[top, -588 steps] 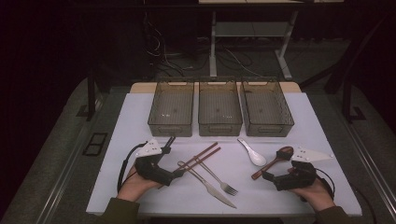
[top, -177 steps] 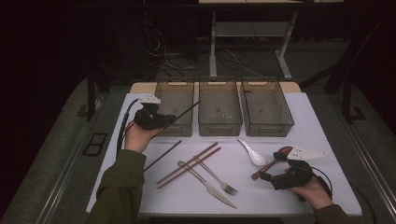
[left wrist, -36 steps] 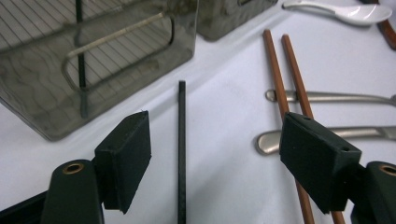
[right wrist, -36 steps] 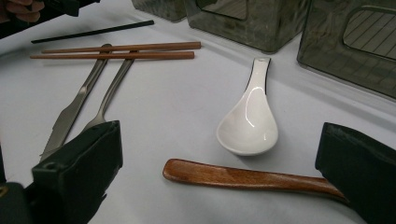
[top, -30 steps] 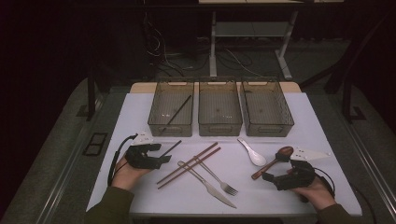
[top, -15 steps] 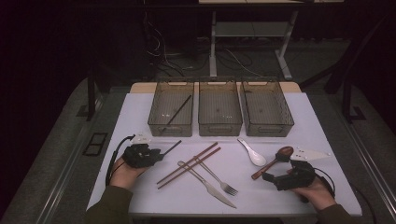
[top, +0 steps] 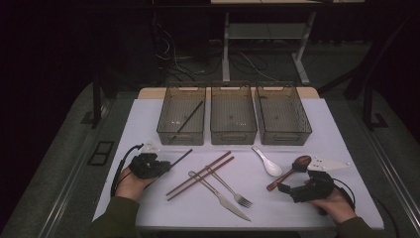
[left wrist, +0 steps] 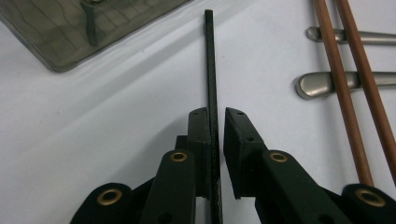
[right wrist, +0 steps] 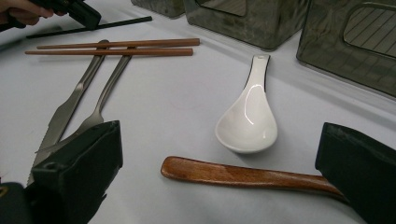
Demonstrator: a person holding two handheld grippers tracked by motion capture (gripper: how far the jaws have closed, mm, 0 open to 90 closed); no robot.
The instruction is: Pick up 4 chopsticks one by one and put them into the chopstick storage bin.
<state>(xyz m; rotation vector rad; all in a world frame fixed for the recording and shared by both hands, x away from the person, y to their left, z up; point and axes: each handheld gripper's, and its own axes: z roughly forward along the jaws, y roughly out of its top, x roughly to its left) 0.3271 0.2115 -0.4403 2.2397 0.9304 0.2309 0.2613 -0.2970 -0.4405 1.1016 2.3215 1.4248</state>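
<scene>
One thin black chopstick (top: 189, 117) already lies in the far left smoky plastic bin (top: 181, 114), my left gripper (left wrist: 215, 122) is narrowed around its black mate (left wrist: 209, 60) on the white table (top: 148, 120), and my right gripper (right wrist: 219, 175) rests wide open over the wooden spoon (right wrist: 243, 174), the other cutlery unsorted.
</scene>
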